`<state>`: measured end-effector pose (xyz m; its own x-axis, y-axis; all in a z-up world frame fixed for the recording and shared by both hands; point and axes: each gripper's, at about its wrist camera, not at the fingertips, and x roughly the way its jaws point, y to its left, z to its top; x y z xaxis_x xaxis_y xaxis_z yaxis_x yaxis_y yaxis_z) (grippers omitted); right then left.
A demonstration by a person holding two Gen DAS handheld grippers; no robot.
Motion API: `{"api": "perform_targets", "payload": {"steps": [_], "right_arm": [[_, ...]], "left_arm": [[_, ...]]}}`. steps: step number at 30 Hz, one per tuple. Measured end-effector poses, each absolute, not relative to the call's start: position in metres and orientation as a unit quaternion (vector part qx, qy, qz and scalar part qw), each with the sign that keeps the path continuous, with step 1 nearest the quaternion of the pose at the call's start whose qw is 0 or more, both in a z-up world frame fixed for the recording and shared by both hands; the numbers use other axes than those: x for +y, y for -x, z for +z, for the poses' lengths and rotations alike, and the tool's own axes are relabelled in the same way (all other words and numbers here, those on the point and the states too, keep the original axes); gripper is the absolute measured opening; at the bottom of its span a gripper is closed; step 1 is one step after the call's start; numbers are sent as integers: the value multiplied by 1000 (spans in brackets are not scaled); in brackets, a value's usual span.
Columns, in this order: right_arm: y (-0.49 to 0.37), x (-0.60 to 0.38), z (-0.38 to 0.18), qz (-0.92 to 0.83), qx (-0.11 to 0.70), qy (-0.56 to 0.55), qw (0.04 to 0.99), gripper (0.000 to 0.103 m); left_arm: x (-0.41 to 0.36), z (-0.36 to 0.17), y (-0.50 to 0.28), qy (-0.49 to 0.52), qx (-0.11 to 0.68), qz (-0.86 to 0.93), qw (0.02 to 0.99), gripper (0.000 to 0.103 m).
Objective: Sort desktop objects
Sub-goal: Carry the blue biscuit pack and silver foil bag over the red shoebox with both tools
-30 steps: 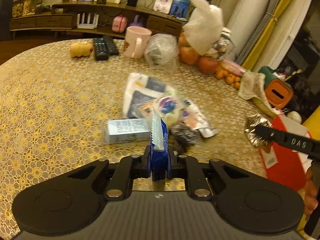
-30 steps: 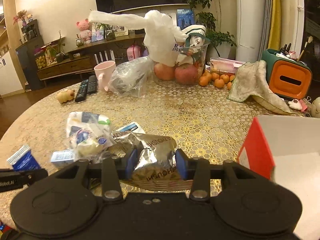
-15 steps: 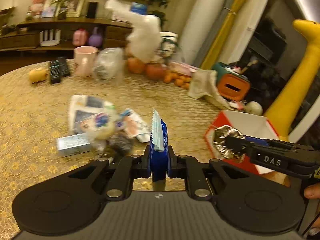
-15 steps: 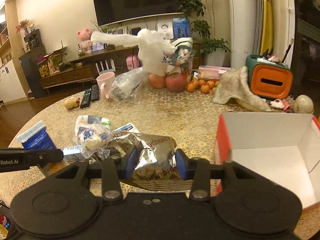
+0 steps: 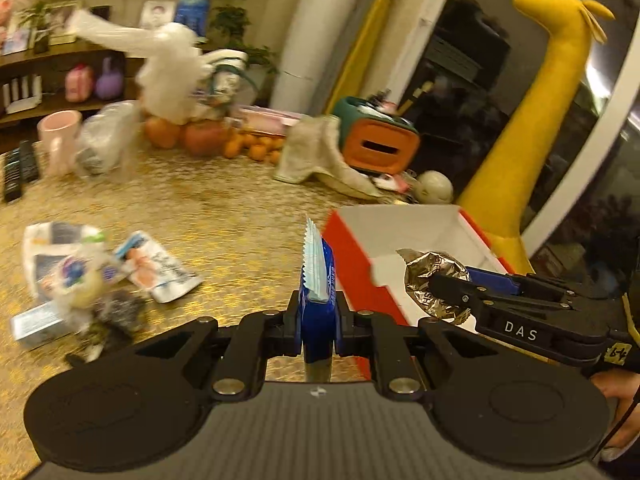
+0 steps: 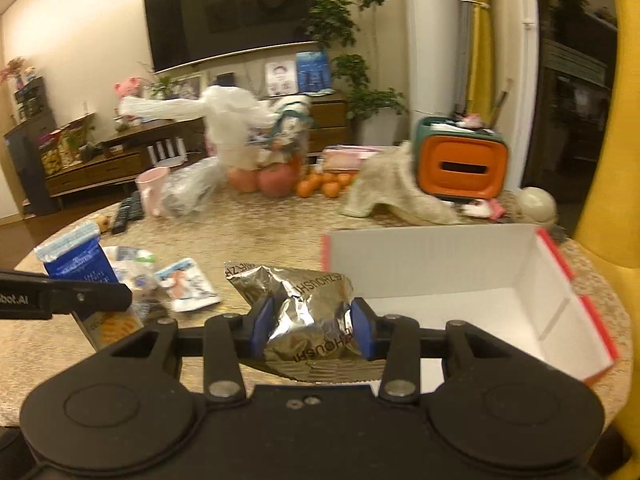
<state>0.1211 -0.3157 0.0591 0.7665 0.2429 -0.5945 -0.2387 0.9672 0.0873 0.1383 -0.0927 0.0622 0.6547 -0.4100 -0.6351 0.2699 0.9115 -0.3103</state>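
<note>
The left wrist view alone shows the yellow plush giraffe [image 5: 552, 92] beyond the table [image 5: 240, 208] edge, while the right wrist view looks straight into the red-sided cardboard box [image 6: 440, 264], white and bare inside. The left gripper [image 5: 316, 316] is clamped on a thin blue sachet [image 5: 318, 280] standing on edge just beside the box's near corner. The right gripper [image 6: 310, 332] pinches a crinkled silver foil packet [image 6: 308, 312] at the box's open left edge; other wrappers [image 5: 156, 268] lie well apart on the gold patterned cloth.
</note>
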Motion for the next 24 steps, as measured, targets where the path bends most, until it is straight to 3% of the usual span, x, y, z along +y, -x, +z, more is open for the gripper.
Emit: {"api": "perform_targets", "payload": {"steps": [14,24], "right_arm": [[-148,-401,30,55,345,6,937,41],[-175,-433,3,33,377,7,926,41]], "left_arm": [[-211,55,-187,55,390,-284,874,13],[-279,16,-228,5,437,-310,844,13]]}}
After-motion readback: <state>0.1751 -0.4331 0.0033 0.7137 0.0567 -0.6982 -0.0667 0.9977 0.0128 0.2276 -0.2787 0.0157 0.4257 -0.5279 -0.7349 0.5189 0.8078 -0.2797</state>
